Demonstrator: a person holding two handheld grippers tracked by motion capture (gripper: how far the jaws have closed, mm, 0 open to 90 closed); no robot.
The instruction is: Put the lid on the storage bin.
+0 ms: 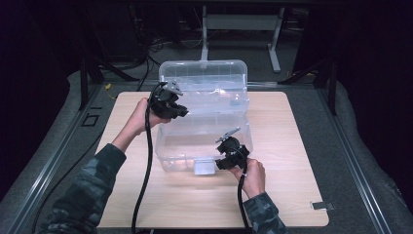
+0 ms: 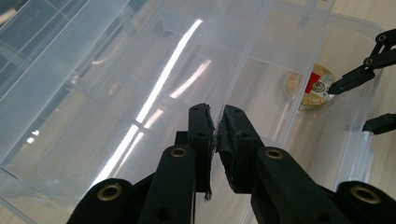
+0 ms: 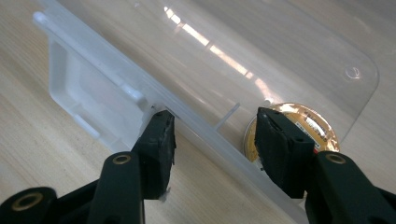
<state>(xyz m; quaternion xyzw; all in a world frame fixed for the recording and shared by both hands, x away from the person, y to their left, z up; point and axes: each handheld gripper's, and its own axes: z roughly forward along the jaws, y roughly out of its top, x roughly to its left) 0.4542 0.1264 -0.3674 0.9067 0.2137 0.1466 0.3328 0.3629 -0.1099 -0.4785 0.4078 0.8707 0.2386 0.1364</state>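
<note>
A clear plastic box (image 1: 204, 141) stands on the wooden table with its lid (image 1: 203, 73) raised at the back. A round gold tin with a red label (image 2: 313, 86) lies on the box floor near the front wall. My left gripper (image 1: 170, 105) is at the box's left side, and its jaws (image 2: 216, 112) are shut on a thin clear plastic edge. My right gripper (image 1: 223, 158) straddles the front wall. One jaw is outside beside the white latch (image 3: 93, 93), the other inside just over the tin (image 3: 299, 126). Its jaws (image 3: 215, 116) stand apart without pressing.
The wooden tabletop (image 1: 292, 161) has free room to the right and in front of the box. A small metal clip (image 1: 322, 205) lies near the front right corner. Dark floor, table legs and cables lie beyond the table.
</note>
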